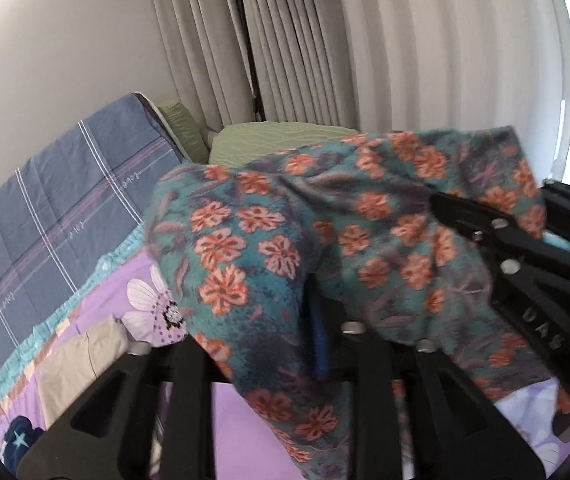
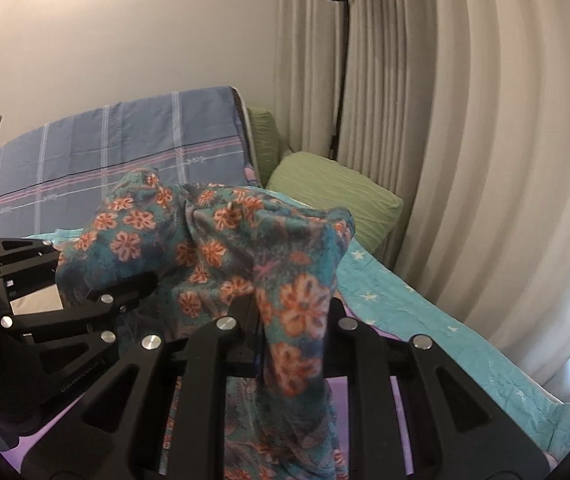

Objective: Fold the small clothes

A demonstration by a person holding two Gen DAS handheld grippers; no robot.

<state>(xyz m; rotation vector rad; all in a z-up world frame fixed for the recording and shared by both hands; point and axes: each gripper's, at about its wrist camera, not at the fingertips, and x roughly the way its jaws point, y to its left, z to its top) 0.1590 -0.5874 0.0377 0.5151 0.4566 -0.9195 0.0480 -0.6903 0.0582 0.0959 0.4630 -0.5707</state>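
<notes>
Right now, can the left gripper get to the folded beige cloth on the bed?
Probably not yet. The left gripper has the floral garment draped over its jaws, hanging in front. The beige cloth lies in the open, off to its side on the purple sheet.

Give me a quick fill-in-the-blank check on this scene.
1. The teal cloth with orange ____ hangs from both grippers.
2. The plump pillow by the curtain is ____.
3. The bedsheet under the left gripper is ____.
4. A black floor ____ stands before the curtain.

Missing: flowers; green; purple; lamp
</notes>
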